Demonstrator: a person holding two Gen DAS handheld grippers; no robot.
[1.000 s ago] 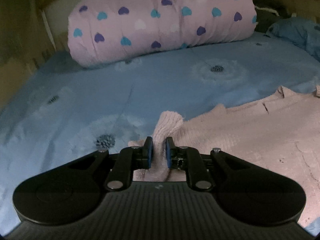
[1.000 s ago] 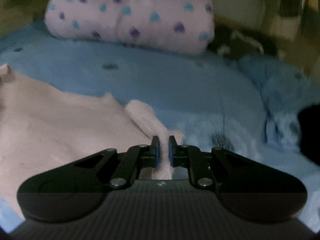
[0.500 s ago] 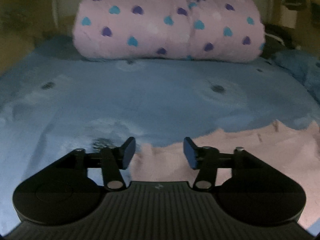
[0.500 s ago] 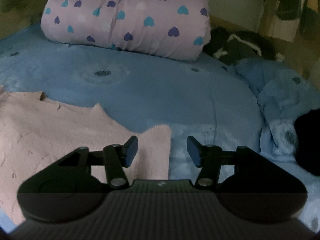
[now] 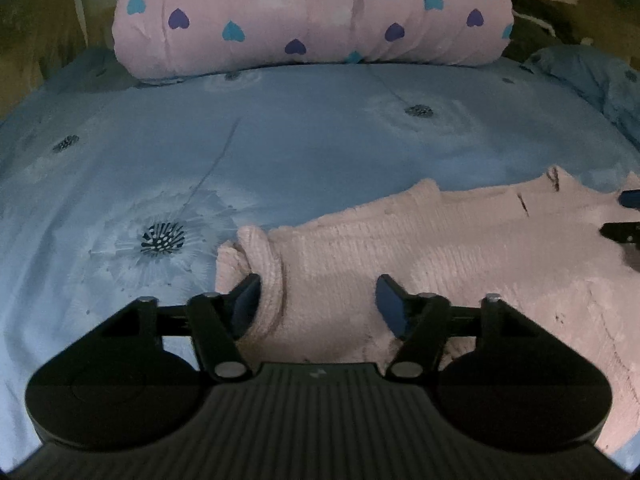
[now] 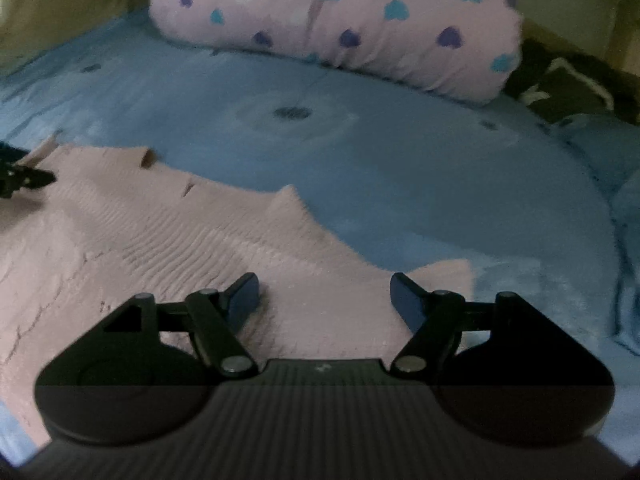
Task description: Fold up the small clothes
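Note:
A small pink knitted sweater point(image 5: 460, 248) lies spread on the blue bed sheet point(image 5: 300, 148). Its left sleeve point(image 5: 264, 276) is bunched in a roll beside my left gripper's left finger. My left gripper point(image 5: 318, 300) is open just above the sweater's left part. My right gripper point(image 6: 324, 296) is open above the sweater's right part point(image 6: 168, 240), with the right sleeve end point(image 6: 448, 276) lying flat by its right finger. The right gripper's tip shows at the right edge of the left wrist view point(image 5: 624, 216).
A rolled pink quilt with blue and purple hearts point(image 5: 312, 16) lies along the head of the bed, also in the right wrist view point(image 6: 344, 20). Crumpled blue bedding point(image 6: 624, 184) and a dark cloth point(image 6: 568, 84) sit at the right.
Both grippers were shut on the sweater's sleeves a second ago. Both have opened and let the sleeves down onto the bed. The sweater now lies spread out.

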